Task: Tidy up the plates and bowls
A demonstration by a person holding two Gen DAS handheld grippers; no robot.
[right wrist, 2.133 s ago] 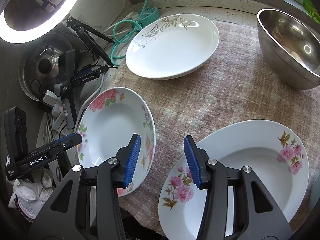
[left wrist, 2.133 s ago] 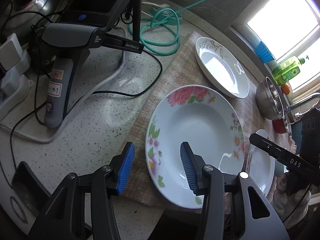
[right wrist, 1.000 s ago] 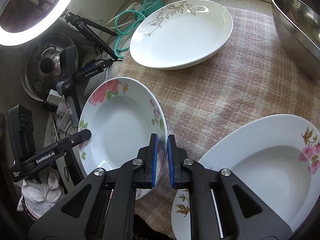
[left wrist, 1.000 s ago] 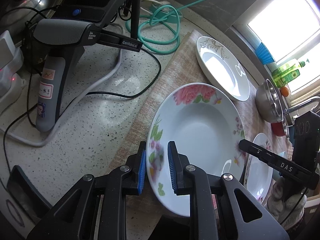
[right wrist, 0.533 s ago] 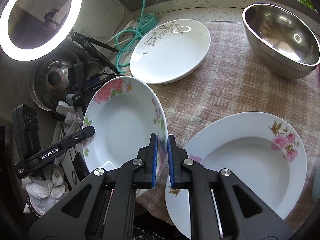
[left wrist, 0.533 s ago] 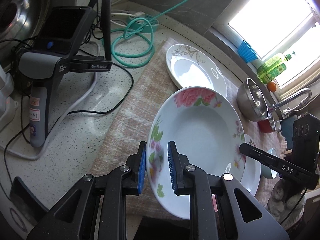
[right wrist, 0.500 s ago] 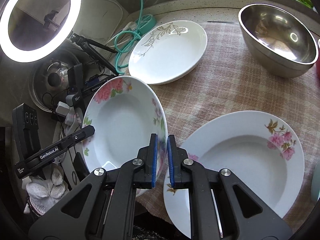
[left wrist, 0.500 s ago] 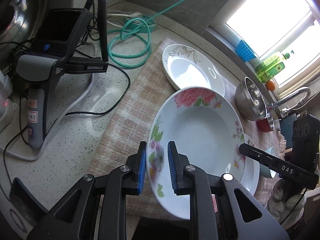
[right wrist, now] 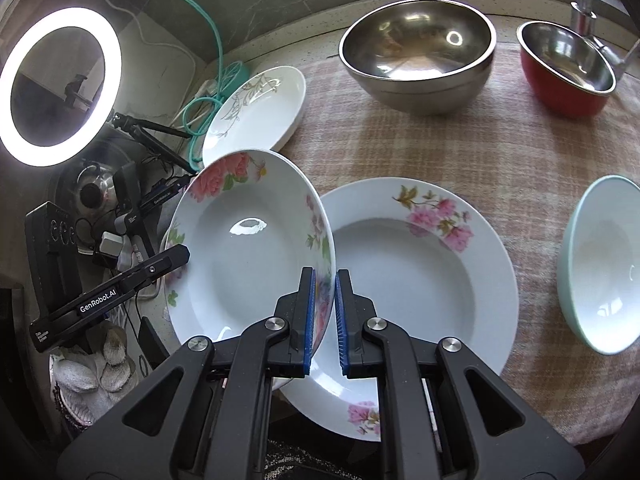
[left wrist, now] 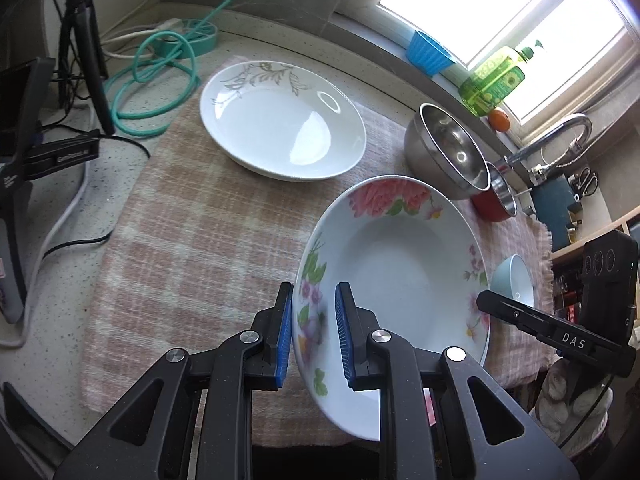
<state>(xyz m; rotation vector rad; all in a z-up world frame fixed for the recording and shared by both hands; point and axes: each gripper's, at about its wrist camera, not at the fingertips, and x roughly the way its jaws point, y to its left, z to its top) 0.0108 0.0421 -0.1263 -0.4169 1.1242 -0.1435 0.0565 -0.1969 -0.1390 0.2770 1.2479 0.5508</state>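
Landmark = pink checked cloth on the counter. Both grippers clamp one white deep plate w/ big pink rose: left gripper grasps its near-left rim, right gripper its near-right rim. Plate is tilted, lifted off the cloth, overlapping the larger white plate w/ small pink flowers at cloth's near edge; that plate's left part is hidden behind it, and from the left wrist cam it's almost wholly covered. A sec ago the rose plate lay flat at cloth's left edge; since carried rightward.
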